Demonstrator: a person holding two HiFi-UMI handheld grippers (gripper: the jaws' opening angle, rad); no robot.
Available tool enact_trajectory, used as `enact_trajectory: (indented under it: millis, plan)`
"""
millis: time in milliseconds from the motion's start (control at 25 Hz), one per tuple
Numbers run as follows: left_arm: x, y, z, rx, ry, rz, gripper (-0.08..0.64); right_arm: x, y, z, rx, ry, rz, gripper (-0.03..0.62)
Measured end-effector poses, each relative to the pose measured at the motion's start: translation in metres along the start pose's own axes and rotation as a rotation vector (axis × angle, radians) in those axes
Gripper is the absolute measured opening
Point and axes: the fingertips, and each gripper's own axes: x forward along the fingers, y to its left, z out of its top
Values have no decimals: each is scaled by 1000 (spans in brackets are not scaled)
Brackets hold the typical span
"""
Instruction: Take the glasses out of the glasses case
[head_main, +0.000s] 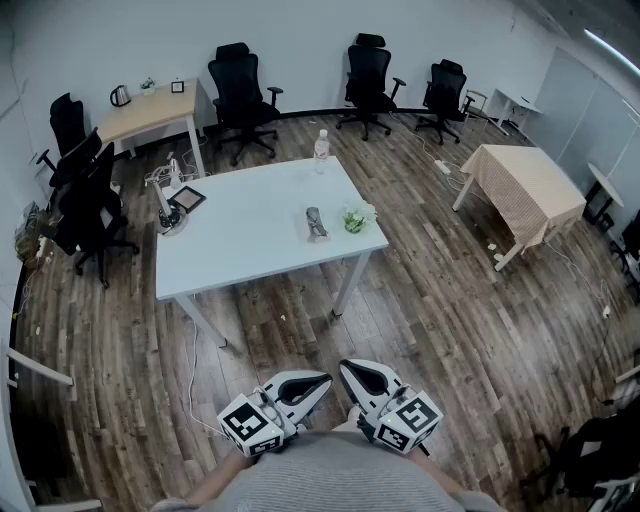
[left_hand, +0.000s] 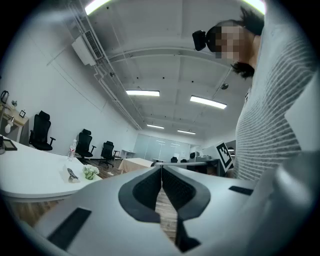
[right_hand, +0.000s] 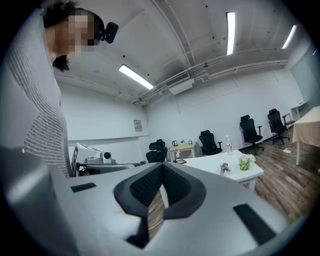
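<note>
The left gripper (head_main: 322, 380) and the right gripper (head_main: 345, 367) are held clenched and empty, near the body. What is probably the glasses case (head_main: 316, 222) lies far ahead on the white table (head_main: 240, 245), well apart from both, its long axis running near-to-far.

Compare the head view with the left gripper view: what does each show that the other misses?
Head view only: both grippers whole from above, left gripper and right gripper, held over the wooden floor, well short of the white table. Left gripper view only: its jaws pressed together with nothing between them, the ceiling lights, and the camera on the person's head. Both: the table with the glasses case, small plant and bottle on it.
</note>
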Motion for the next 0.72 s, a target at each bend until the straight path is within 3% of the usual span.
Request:
enact_trajectory:
  millis: [520, 720]
  plan:
    - [10, -3, -9, -18, 19, -21, 14, -9, -10, -2, 5, 6, -25, 15]
    - [12, 1, -6, -24, 14, -16, 14, -8, -5, 10, 39, -62, 32, 17]
